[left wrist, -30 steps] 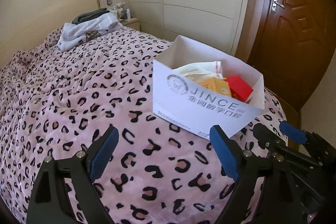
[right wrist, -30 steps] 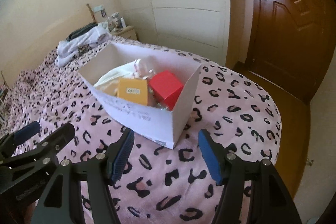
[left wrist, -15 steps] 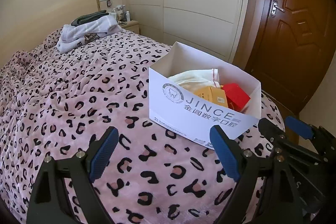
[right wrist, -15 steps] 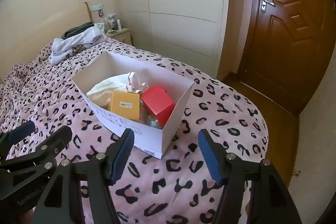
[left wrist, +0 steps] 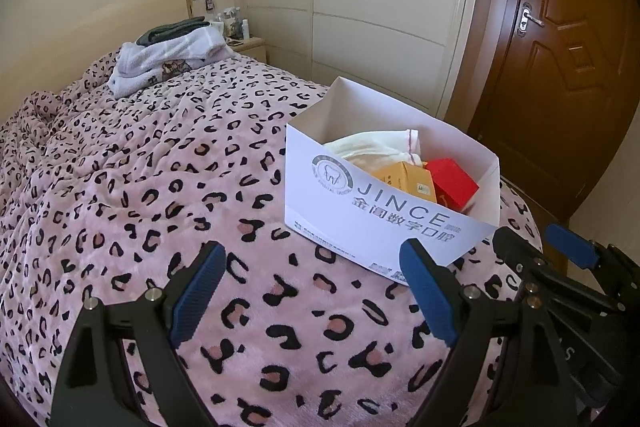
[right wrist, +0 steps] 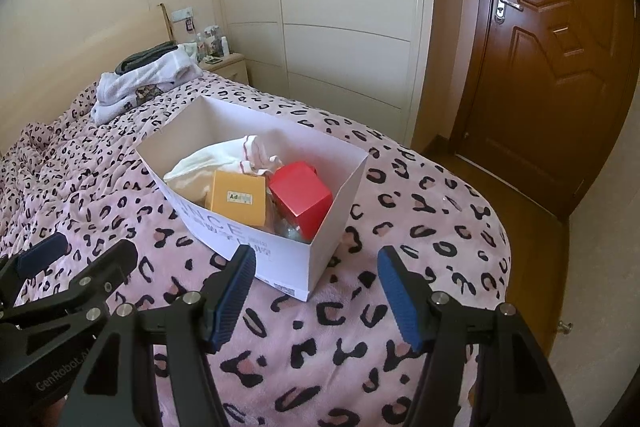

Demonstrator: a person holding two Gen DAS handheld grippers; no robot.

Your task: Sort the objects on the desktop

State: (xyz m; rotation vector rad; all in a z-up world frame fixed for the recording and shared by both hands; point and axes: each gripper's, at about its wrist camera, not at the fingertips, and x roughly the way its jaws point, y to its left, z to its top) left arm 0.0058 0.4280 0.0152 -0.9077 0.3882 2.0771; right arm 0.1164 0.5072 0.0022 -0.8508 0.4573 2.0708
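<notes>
White box (right wrist: 320, 259) sits on leopard blanket (right wrist: 420, 227), towels (right wrist: 136, 87) beyond

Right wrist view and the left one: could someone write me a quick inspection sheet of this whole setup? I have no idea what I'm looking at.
Surface: bed with a pink leopard-print blanket, rumpled toward the headboard.
Job's things: open white paper box printed JINCE, holding a cream cloth bag, an orange box, a red box and something clear beneath, too hidden to name.
Clutter: folded towels and dark clothes at the head of the bed.
Grippers: left gripper and right gripper both open, empty, short of the box.
Cables: nothing seen.
Surroundings: nightstand with bottles, cream wardrobe, closed brown door.
</notes>
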